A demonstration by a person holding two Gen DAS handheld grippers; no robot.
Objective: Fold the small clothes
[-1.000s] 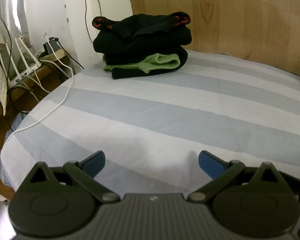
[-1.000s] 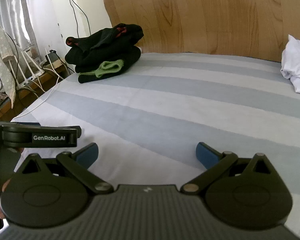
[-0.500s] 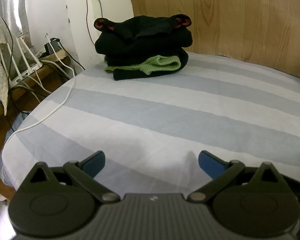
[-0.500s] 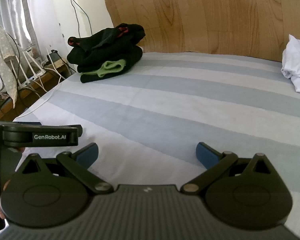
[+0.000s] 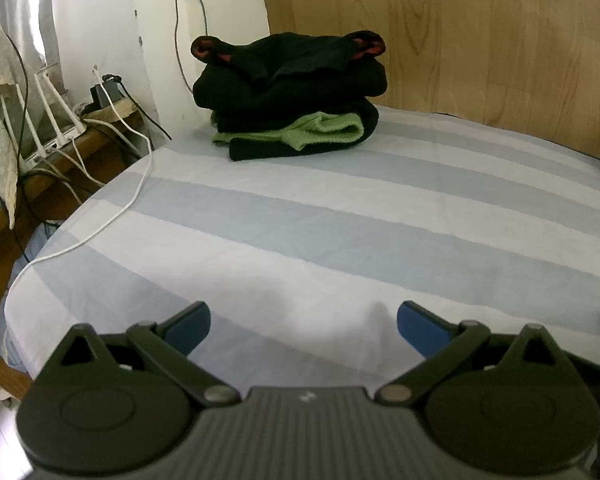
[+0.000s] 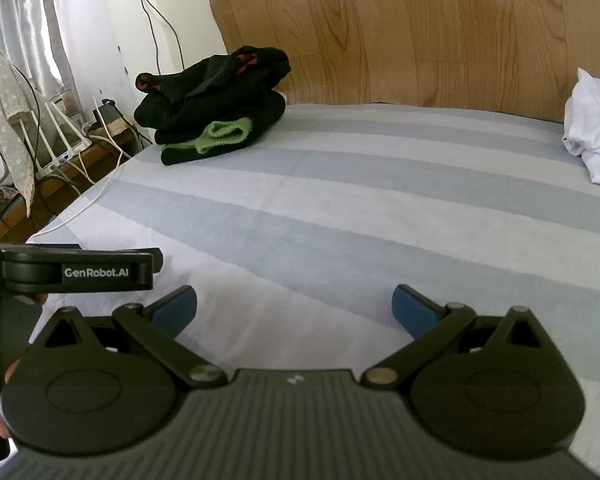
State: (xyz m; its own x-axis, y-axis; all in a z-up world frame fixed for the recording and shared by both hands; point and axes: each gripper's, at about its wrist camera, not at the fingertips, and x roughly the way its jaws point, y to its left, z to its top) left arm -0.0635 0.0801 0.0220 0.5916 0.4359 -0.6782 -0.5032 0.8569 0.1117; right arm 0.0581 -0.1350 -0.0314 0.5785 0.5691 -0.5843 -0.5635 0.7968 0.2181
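A pile of folded dark clothes with a green knit piece tucked in it sits at the bed's far left corner; it also shows in the right wrist view. A crumpled white garment lies at the far right of the bed. My left gripper is open and empty, low over the near part of the striped sheet. My right gripper is open and empty beside it. The left gripper's body shows at the left of the right wrist view.
A wooden headboard backs the bed. A white cable trails over the bed's left edge. A low wooden shelf with cables and a router stands left of the bed, by a curtain.
Both grippers have moved slightly forward toward the dark pile, which now looks a little nearer. Both stay open and empty.
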